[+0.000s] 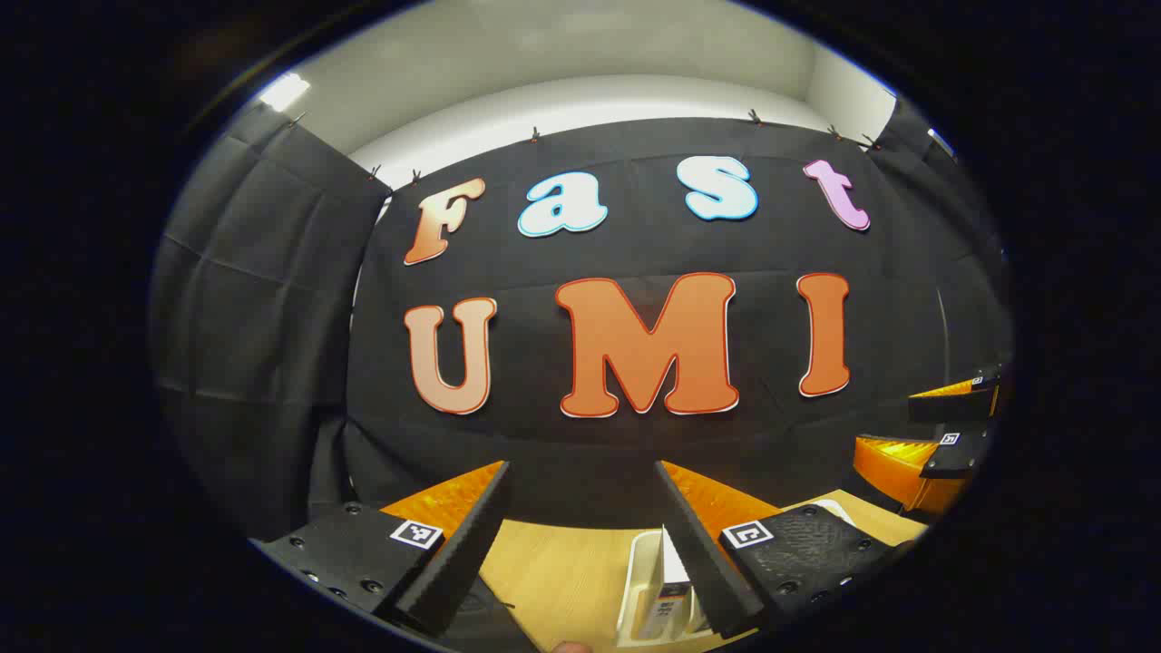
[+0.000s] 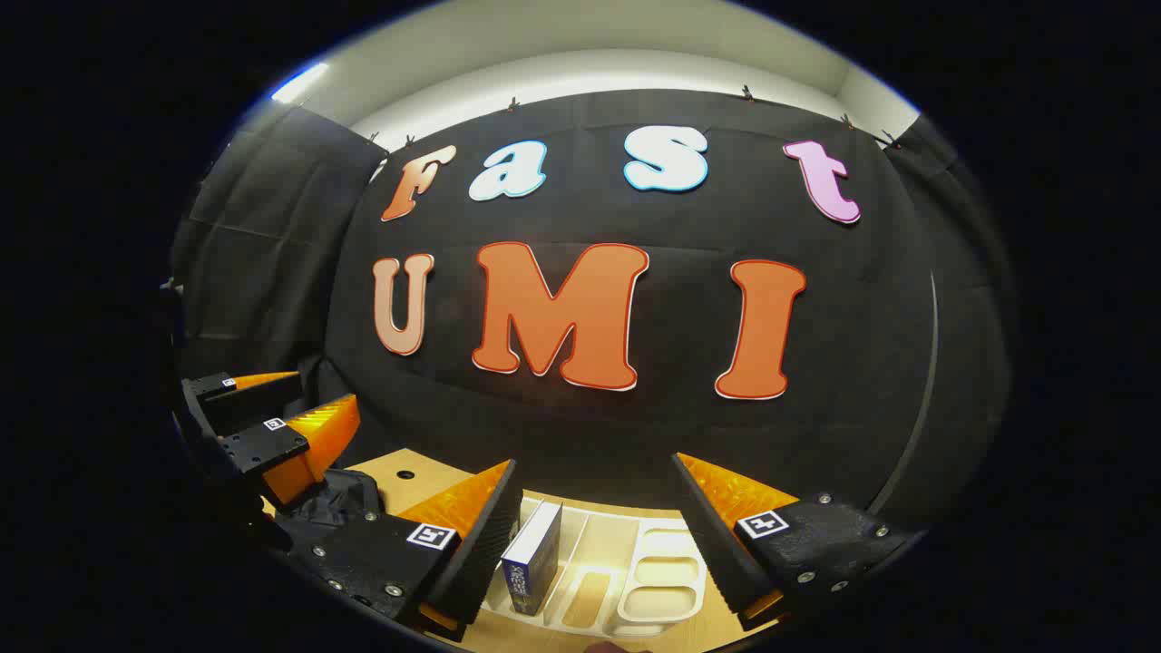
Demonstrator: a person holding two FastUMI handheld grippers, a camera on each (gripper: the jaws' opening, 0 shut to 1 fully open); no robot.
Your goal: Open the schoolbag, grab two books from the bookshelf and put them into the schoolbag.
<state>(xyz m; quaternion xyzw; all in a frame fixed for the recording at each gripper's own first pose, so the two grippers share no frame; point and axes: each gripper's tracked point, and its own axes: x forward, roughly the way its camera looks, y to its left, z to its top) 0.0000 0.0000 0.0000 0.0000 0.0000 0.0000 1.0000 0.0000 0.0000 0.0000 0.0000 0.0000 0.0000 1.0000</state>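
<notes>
Both grippers hover above the wooden tabletop (image 2: pixel 408 476) with jaws spread wide and empty. Between the right gripper (image 2: pixel 594 535) jaws stands a blue book (image 2: pixel 533 558) in the white bookshelf (image 2: pixel 658 571) — the dark schoolbag (image 2: pixel 336 499) lies beside the left gripper (image 1: pixel 580 535).

The table (image 2: pixel 399 479) has a light wood-grain surface, pale yellow-tan, with one small dark hole near its left part. On the table, the bookshelf (image 2: pixel 626 567) is cream white, a plain moulded tray without pattern. In the bookshelf's left slot, the book (image 2: pixel 533 558) has a dark blue spine, a white cover edge and small pale lettering low on the spine. Left of the bookshelf, the schoolbag (image 2: pixel 334 494) is plain black fabric. Behind the table, the wall above the black cloth (image 2: pixel 590 73) is off-white. In the left gripper view, the bookshelf (image 1: pixel 639 580) again reads cream white against the tan table (image 1: pixel 562 571).
</notes>
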